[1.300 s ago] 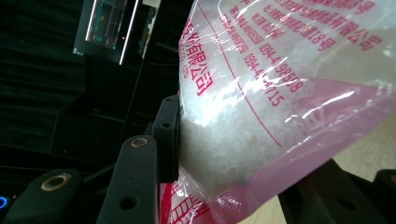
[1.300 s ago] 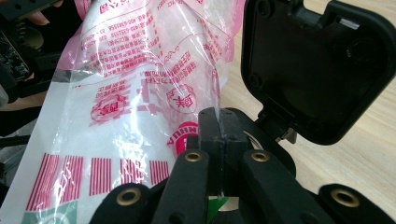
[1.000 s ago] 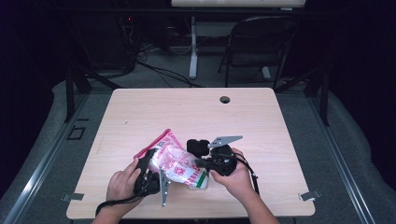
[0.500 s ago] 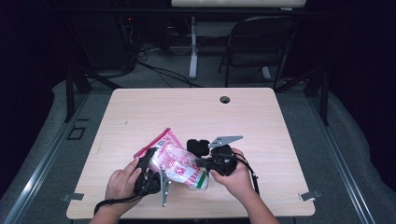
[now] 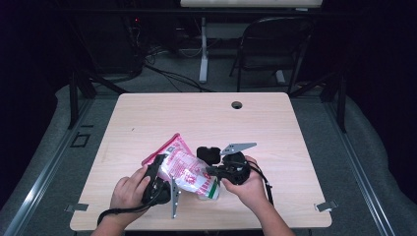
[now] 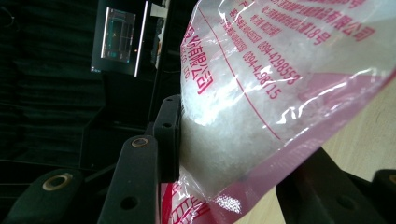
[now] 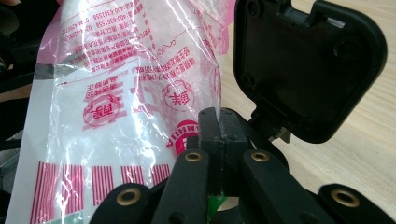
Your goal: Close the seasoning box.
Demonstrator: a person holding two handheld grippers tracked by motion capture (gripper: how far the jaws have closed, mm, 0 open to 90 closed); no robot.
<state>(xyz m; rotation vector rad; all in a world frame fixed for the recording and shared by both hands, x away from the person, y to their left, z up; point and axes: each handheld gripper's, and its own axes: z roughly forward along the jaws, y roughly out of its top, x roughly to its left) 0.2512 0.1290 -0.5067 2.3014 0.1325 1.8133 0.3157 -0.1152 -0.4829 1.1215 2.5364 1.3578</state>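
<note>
No visible change — bag (image 5: pixel 189 169) held between left gripper (image 5: pixel 158 164) and right gripper (image 5: pixel 212 171) (same pose).

Bright table, dark surroundings, soft close-ups

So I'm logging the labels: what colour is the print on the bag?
Pink-red print on the clear bag, white contents inside; clearest in the right gripper view.

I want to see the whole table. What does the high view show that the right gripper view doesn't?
High view alone: the whole table, both hands, the left gripper and a chair behind. Right gripper view alone: the right gripper pinching a fold of the bag, its jaws shut, and the red print up close. Both: the bag, a black box and the wooden tabletop.
</note>
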